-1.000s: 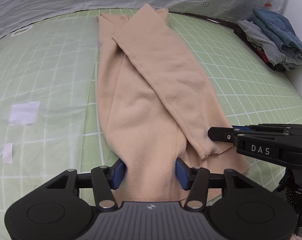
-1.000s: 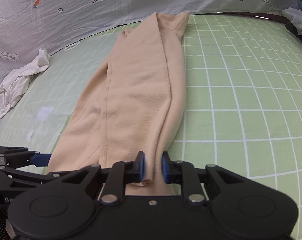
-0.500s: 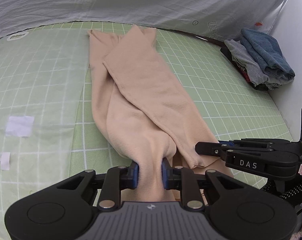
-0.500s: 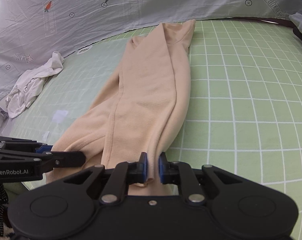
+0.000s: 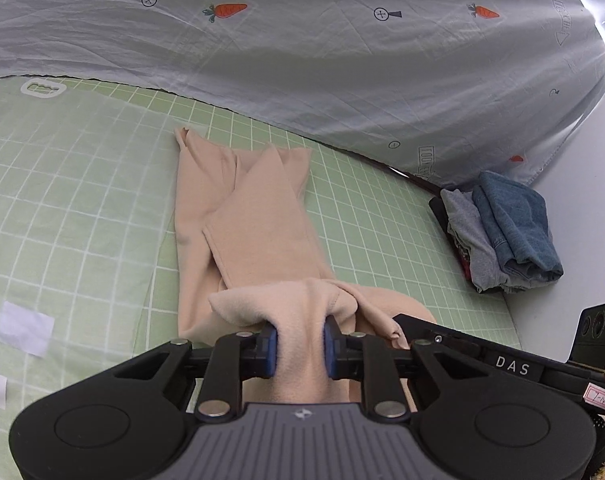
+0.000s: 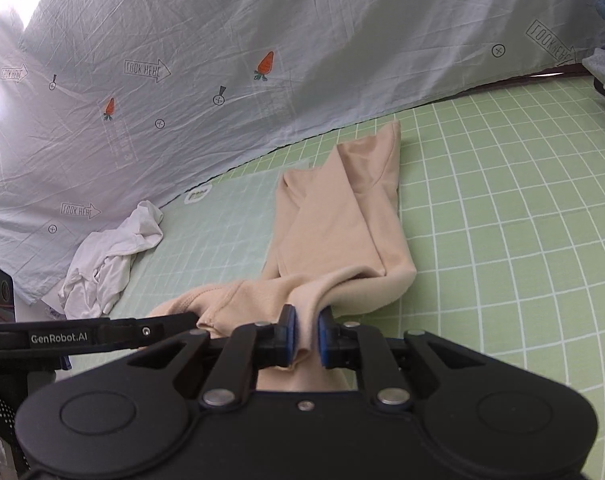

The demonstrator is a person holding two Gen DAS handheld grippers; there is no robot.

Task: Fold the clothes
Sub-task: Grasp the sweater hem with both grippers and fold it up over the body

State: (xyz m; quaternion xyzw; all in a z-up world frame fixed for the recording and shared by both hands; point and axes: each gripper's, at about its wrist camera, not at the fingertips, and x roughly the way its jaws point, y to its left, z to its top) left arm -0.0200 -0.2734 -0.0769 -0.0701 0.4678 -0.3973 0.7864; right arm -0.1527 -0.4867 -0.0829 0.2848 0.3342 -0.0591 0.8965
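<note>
Both grippers pinch the near end of a long beige fleece garment (image 5: pixel 258 236) that lies on the green gridded cutting mat (image 5: pixel 82 184), its long axis running straight away from the cameras toward the grey carrot-print sheet (image 5: pixel 302 60) at the mat's far edge. The left gripper (image 5: pixel 298 346) and right gripper (image 6: pixel 304 338) sit side by side, level and pointing forward, each with blue pads closed narrowly on a raised bunch of the fabric. Folded blue and grey clothes (image 5: pixel 502 236) lie stacked at the mat's right edge, and a crumpled white cloth (image 6: pixel 110 256) lies at its left.
</note>
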